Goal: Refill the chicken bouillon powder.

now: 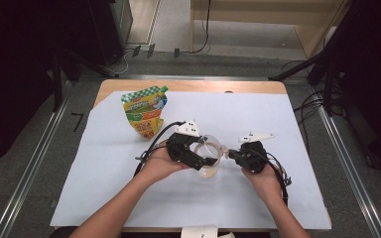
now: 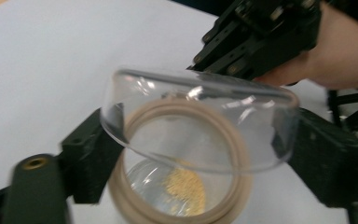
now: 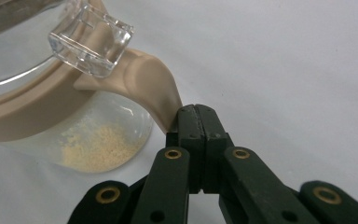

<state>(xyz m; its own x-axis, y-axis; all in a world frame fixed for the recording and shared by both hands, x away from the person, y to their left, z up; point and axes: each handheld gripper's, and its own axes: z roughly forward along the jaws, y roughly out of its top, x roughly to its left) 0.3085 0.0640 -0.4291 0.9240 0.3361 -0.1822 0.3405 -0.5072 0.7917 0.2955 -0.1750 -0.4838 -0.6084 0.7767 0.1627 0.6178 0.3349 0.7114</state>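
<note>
The jar stands upright mid-counter between both grippers: clear glass, beige rim, yellow grains at its bottom. The left gripper holds the clear lid tilted over the mouth in wide jaws. The right gripper has its jaws pinched on the beige tab.

A white sheet covers the wooden surface; grey floor with metal rails surrounds it, and dark stands, perhaps tripods, flank it.

The jar and lid look like clear, glossy glass; its ring is matt beige plastic. The pouch is shiny; the tabletop is wood under matt white paper.
</note>
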